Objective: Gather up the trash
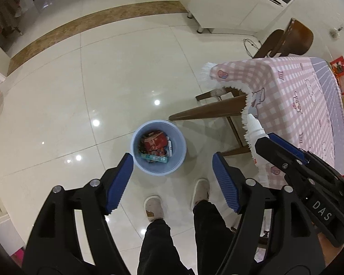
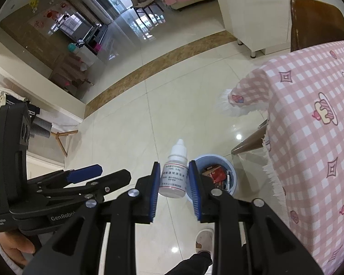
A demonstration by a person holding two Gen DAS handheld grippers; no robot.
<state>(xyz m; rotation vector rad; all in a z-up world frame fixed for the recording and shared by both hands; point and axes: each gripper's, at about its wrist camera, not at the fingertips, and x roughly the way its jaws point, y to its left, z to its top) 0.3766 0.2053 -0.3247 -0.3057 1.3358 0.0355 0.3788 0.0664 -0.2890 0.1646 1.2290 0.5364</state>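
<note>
right gripper [image 2: 173, 184] clamps a dropper bottle [image 2: 173, 176], held upright near the bin [image 1: 158, 147], prob. for dropping in. left gripper [image 1: 172, 178] spread wide, empty, above the bin.

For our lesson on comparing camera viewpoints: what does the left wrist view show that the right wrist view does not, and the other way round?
Only the left wrist view shows the open, empty left gripper from behind and the person's two slippers.

Only the right wrist view shows the printed label on the small white bottle, seen head-on in the right gripper, and the distant living room.

Both show the blue bin with wrappers inside, the bottle, the pink checked tablecloth and the white cabinet.
</note>
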